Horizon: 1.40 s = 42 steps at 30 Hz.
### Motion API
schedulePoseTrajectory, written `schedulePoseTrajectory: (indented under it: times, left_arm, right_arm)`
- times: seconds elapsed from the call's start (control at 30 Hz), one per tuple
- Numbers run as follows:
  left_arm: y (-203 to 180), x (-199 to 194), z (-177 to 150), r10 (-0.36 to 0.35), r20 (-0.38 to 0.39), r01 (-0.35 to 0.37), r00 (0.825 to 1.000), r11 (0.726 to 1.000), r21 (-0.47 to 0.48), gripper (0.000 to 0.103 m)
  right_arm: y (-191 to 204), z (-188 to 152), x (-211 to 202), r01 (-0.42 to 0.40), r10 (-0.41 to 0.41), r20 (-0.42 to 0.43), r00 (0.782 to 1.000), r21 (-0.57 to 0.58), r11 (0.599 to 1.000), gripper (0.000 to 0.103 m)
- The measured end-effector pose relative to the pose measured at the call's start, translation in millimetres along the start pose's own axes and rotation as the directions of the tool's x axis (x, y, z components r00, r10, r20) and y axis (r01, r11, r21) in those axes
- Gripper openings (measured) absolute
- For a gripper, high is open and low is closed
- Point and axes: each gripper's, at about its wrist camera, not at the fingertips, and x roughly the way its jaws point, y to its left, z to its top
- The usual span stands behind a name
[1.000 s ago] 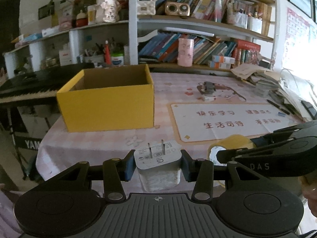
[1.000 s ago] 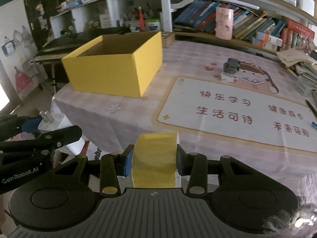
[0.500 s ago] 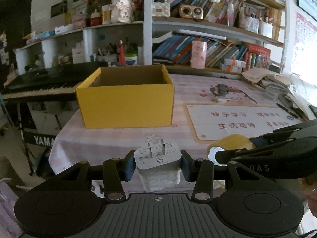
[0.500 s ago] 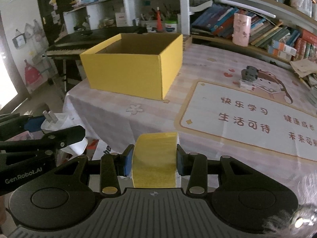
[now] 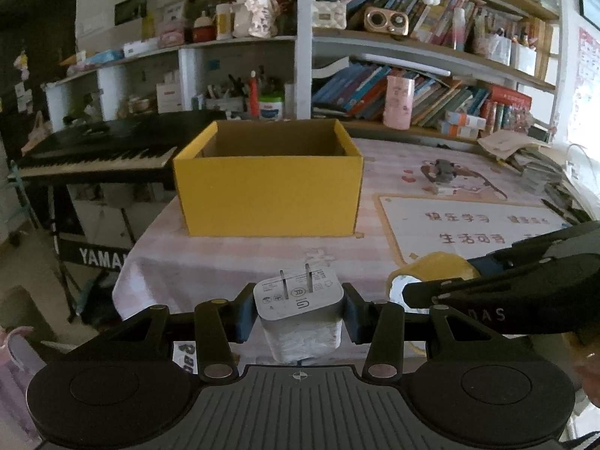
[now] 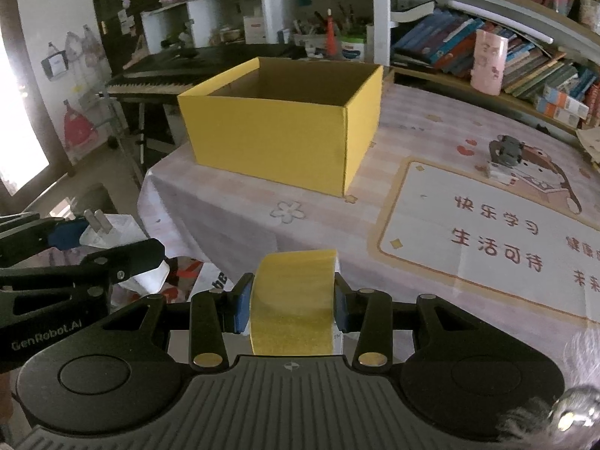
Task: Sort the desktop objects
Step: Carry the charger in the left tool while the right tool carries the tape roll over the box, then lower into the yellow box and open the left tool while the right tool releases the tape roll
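the open yellow cardboard box [image 5: 268,187] sits far ahead on the table. left gripper [image 5: 299,309] clamps a white charger plug [image 5: 300,313], right gripper [image 6: 291,302] clamps a yellow tape roll [image 6: 292,300]; the left is more squarely in line.

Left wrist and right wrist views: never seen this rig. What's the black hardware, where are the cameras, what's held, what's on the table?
No robot here: a person carries a handheld two-finger gripper in each hand, with a fisheye camera on each looking forward along its fingers. The black ribbed body at the bottom of each picture is that gripper itself.

The left gripper is shut on a white two-prong plug adapter. The right gripper is shut on a yellow roll of tape. Each view also catches the other gripper at its edge.

On the pink checked tablecloth stands an open yellow cardboard box, with a printed white desk mat and a small grey object that is too small to identify.
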Motion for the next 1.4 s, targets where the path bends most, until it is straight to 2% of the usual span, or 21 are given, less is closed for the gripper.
schedulePoseTrajectory:
  times: [0.37,0.6,0.8,1.1,1.4]
  left_arm:
    - [18.2,1.1,4.1,0.051,0.001,-0.051,0.999,0.998,-0.041,0.045]
    - [21.8,12.0,21.1,0.065,0.041,-0.063,0.997,0.997,-0.042,0.045]
    - [25.5,28.7,53.4,0.086,0.109,-0.082,0.990,0.996,-0.040,0.045]
    - [28.2,70.8,107.6,0.115,0.180,-0.113,0.977,0.993,-0.023,0.045]
    - [33.0,125.5,154.1,0.155,0.197,-0.155,0.968,0.988,-0.019,0.045]
  right_arm:
    - [17.6,13.2,13.0,-0.051,0.051,-0.007,0.999,-0.067,0.996,0.038]
    - [13.5,33.9,19.6,-0.065,0.067,0.022,0.998,-0.070,0.995,0.038]
    - [3.3,73.8,22.4,-0.073,0.082,0.108,0.991,-0.083,0.994,0.038]
    - [-24.8,142.3,38.7,-0.079,0.099,0.227,0.969,-0.095,0.992,0.038]
    - [-48.7,200.1,76.3,-0.149,0.171,0.249,0.953,-0.107,0.983,0.037]
